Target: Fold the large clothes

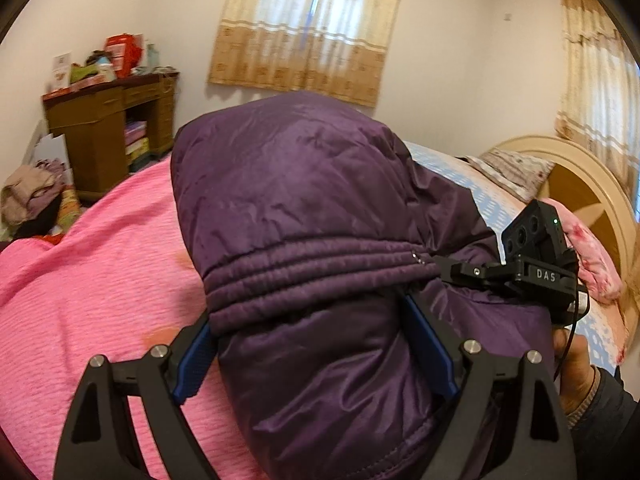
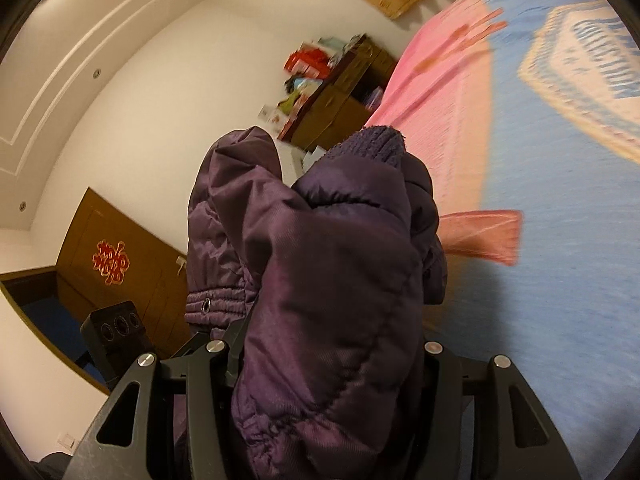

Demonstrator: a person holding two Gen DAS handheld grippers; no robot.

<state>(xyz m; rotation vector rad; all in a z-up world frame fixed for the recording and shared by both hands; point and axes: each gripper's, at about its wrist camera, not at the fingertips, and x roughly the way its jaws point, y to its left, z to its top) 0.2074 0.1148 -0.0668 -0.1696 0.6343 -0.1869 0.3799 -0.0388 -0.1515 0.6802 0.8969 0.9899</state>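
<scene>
Purple jacket [image 1: 304, 208] gripped btwn both tools

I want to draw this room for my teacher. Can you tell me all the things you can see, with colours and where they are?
purple jacket: one, dark purple, puffy, held up over the bed in both grippers
pink blanket: one, pink, spread over the bed
blue sheet: one, light blue with a pattern, beside the pink blanket
headboard: one, tan wood, at the end of the bed
wooden desk: one, brown, by the wall, cluttered on top
curtains: two, beige, on the windows
door: one, brown, with a red decoration
clothes pile: one, mixed colours, beside the desk
left gripper: black with blue pads, shut on the jacket
right gripper: black, shut on the jacket
</scene>
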